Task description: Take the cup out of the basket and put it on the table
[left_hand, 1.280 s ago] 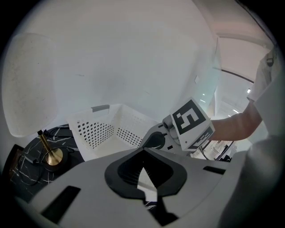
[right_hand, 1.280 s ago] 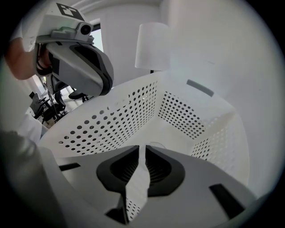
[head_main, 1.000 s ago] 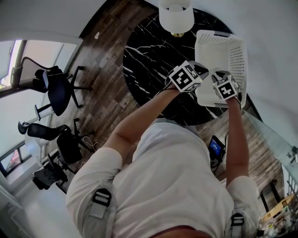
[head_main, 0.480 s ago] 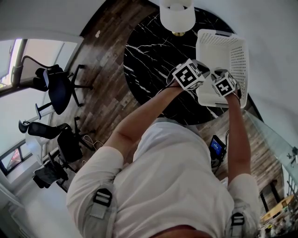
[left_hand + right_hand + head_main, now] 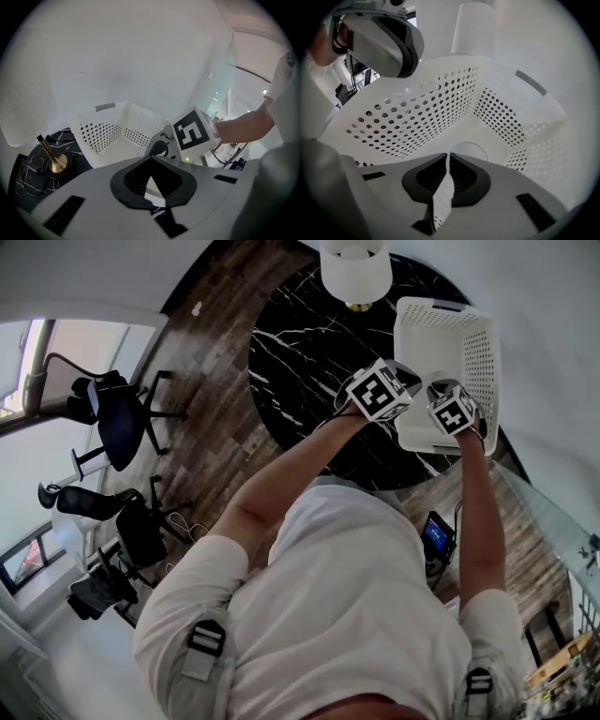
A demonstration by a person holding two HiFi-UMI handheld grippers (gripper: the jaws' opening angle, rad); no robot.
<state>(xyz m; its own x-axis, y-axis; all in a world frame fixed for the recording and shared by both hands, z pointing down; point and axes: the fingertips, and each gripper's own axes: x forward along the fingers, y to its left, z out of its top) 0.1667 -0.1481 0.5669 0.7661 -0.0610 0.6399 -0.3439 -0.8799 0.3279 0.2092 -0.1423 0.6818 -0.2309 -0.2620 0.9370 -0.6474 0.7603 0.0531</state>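
Since the cup (image 5: pixel 467 149) lies low on the floor of the white perforated basket (image 5: pixel 478 352), the right gripper (image 5: pixel 449 155) is dipped inside the basket walls, pointing down at it. In the right gripper view the cup's pale round rim shows just beyond the jaw tips, at the lower centre of the frame. The jaws stand together with only a thin slit between them, and they hold nothing. Judging from that, they would have to part before they could take the rim.

The left gripper (image 5: pixel 150 159) waits at the near edge of the basket, probably to steady it or simply to keep clear of the other tool. Its jaws are likewise closed and empty. Through its view the right gripper's marker cube fills the right of centre, with the basket behind it at centre left.

The basket sits on the black marble table (image 5: pixel 300 362) at the upper right of the head view, beside a lamp (image 5: pixel 356 268) at the top centre. In that view the two marker cubes hide the cup.

Against the frame from a second ago, both cubes have crept a little up and toward the basket. Since half a second ago almost nothing has shifted. Basket and lamp have kept their places, and the cup is not yet lifted.
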